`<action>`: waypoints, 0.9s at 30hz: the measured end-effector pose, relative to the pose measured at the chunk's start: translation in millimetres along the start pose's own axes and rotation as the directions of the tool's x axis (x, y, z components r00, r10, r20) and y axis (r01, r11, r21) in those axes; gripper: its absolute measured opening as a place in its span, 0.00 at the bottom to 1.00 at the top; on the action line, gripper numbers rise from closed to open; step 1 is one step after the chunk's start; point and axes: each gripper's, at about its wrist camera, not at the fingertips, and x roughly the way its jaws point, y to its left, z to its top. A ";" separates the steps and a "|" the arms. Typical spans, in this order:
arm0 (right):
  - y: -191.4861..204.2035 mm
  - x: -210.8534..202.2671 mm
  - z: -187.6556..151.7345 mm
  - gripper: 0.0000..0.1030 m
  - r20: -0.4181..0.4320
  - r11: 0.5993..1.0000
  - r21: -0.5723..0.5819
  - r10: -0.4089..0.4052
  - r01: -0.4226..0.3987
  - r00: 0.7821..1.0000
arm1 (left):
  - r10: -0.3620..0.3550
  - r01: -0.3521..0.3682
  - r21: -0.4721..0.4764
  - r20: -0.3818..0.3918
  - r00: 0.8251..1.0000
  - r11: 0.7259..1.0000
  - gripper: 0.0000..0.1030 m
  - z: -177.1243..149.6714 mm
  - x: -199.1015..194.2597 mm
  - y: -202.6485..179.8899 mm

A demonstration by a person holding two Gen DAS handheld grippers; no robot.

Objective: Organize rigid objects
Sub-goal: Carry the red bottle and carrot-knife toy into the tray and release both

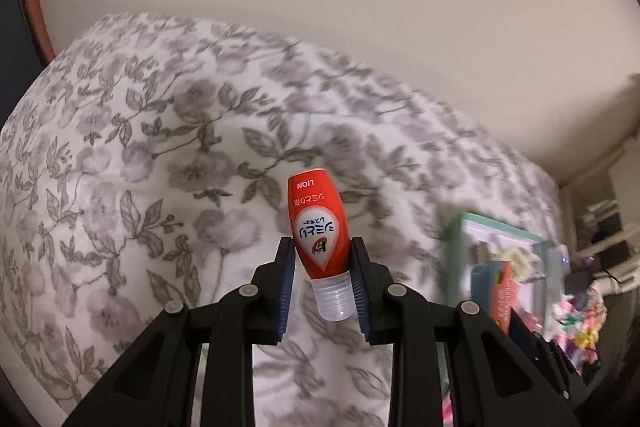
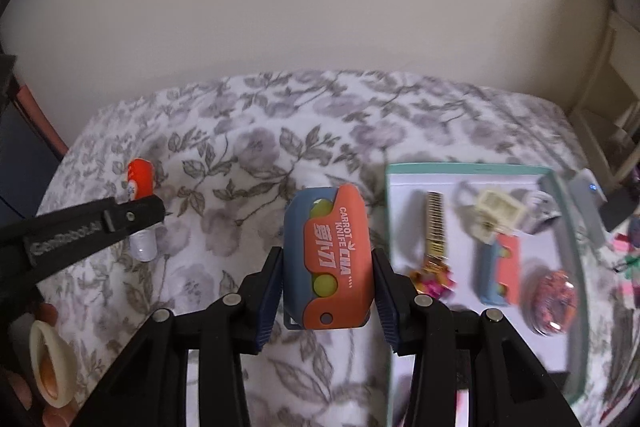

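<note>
Right wrist view: the carrot knife toy (image 2: 328,259) is gripped between the right gripper (image 2: 326,267) jaws above the bed (image 2: 224,155), beside the tray (image 2: 468,169), while the red tube (image 1: 320,227) is clamped in the left gripper (image 1: 322,267), presumably for sorting into it.

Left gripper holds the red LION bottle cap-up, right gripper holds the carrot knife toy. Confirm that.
Wrong on one point: the red LION bottle sits cap-down in the left gripper, its label inverted, as the left wrist view shows. The right gripper does hold the carrot knife toy.
</note>
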 end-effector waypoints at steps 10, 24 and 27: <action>-40.3 -66.8 -28.1 0.44 0.059 0.994 0.113 0.003 -0.010 0.998 | -0.052 0.037 0.147 0.097 0.994 0.988 0.28 -52.1 -66.1 -47.6; -118.4 -81.0 -69.0 0.44 -0.001 0.965 0.246 -0.098 0.095 0.995 | -0.138 0.153 0.305 -0.071 0.988 0.940 0.28 -117.3 -42.4 -113.7; -134.5 -73.7 -73.1 0.44 -0.034 0.953 0.281 -0.107 0.113 0.994 | -0.145 0.180 0.320 -0.130 0.981 0.930 0.28 -127.3 -29.6 -123.9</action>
